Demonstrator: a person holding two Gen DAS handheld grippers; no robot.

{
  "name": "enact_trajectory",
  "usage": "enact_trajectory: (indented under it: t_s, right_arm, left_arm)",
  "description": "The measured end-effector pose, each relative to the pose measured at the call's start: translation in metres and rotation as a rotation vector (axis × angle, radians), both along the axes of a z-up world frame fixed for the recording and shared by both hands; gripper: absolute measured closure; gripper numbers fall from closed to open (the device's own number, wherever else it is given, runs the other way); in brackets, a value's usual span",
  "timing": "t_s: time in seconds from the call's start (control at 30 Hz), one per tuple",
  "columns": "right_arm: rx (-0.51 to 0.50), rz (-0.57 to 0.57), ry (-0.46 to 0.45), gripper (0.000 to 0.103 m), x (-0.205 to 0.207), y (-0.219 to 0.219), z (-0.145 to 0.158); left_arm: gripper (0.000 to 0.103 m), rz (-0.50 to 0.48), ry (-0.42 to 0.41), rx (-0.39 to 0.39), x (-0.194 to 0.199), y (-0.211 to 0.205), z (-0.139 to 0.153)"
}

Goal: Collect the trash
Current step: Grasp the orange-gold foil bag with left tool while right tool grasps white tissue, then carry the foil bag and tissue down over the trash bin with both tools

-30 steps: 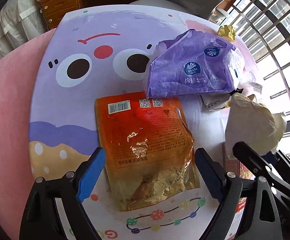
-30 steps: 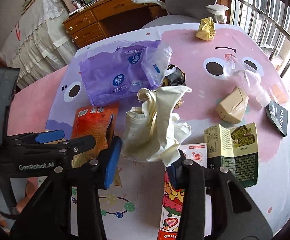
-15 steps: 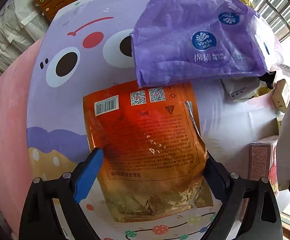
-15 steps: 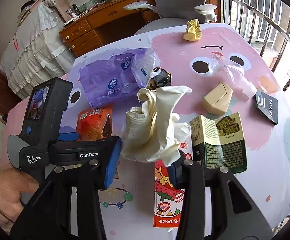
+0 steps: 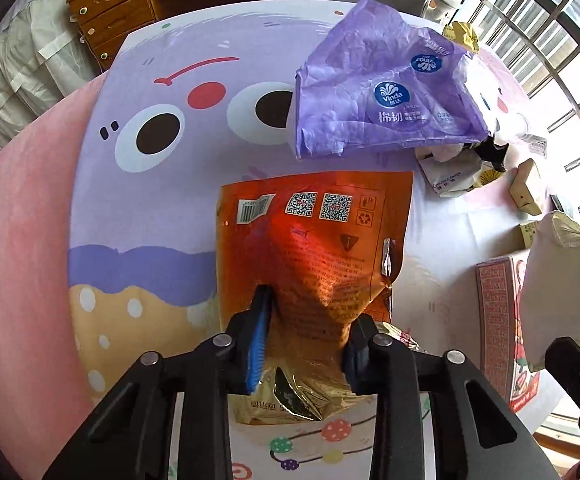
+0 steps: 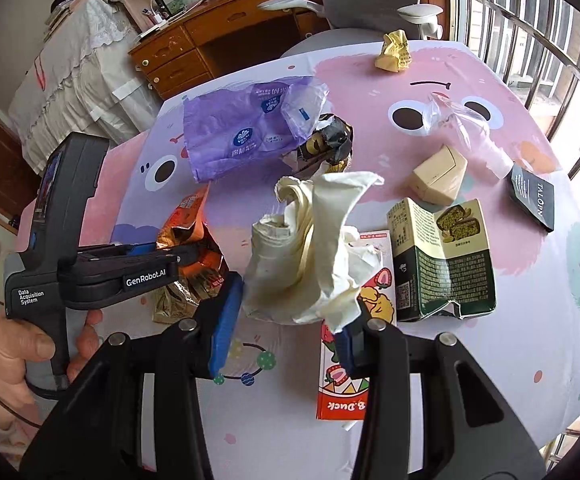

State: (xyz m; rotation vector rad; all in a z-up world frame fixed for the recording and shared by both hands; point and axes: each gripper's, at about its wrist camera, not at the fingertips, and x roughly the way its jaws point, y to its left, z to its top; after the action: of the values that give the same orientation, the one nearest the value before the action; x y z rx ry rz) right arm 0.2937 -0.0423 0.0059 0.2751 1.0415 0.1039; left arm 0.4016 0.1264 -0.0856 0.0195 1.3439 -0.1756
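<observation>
**Two pieces in hand, most of the table still littered**

The left gripper (image 5: pixel 306 340) pinches the orange snack bag (image 5: pixel 314 240) by its near end, the foil crumpling between the pads while its far end rests on the cartoon tablecloth (image 5: pixel 137 208). The right gripper (image 6: pixel 290 316) is clamped on a wad of cream paper (image 6: pixel 310 248), held up over the table's middle. That's two items secured, and plenty left: the purple tissue wrapper (image 6: pixel 229 132) at the far left, the yellow crumple (image 6: pixel 394 50) at the far edge, the green box (image 6: pixel 442 256), the strawberry carton (image 6: pixel 346 376), the beige carton (image 6: pixel 438 178) and a clear plastic wrapper (image 6: pixel 458 120) to the right. No bin is in sight, so I judge this an early stage.
</observation>
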Motion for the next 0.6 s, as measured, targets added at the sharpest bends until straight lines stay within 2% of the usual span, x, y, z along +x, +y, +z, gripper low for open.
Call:
enact_trajectory:
  t_s: [0.07, 0.2, 0.3, 0.4, 0.6]
  right_arm:
    - [0.000, 0.027, -0.013, 0.065, -0.011, 0.001, 0.007]
    - [0.008, 0.093, -0.042, 0.065, -0.043, -0.002, 0.020]
    - [0.018, 0.148, -0.059, 0.065, -0.074, -0.010, 0.028]
    - [0.029, 0.206, -0.077, 0.065, -0.110, -0.024, 0.035]
    - [0.030, 0.315, -0.100, 0.064, -0.198, -0.062, 0.039]
  left_arm:
    - [0.087, 0.015, -0.002, -0.011, -0.015, 0.007, 0.011]
    - [0.090, 0.056, -0.020, -0.031, -0.055, 0.014, 0.036]
    - [0.090, 0.079, -0.054, -0.038, -0.122, 0.021, 0.049]
    - [0.091, 0.103, -0.087, -0.055, -0.174, 0.015, 0.069]
    - [0.091, 0.127, -0.121, -0.111, -0.278, -0.032, 0.088]
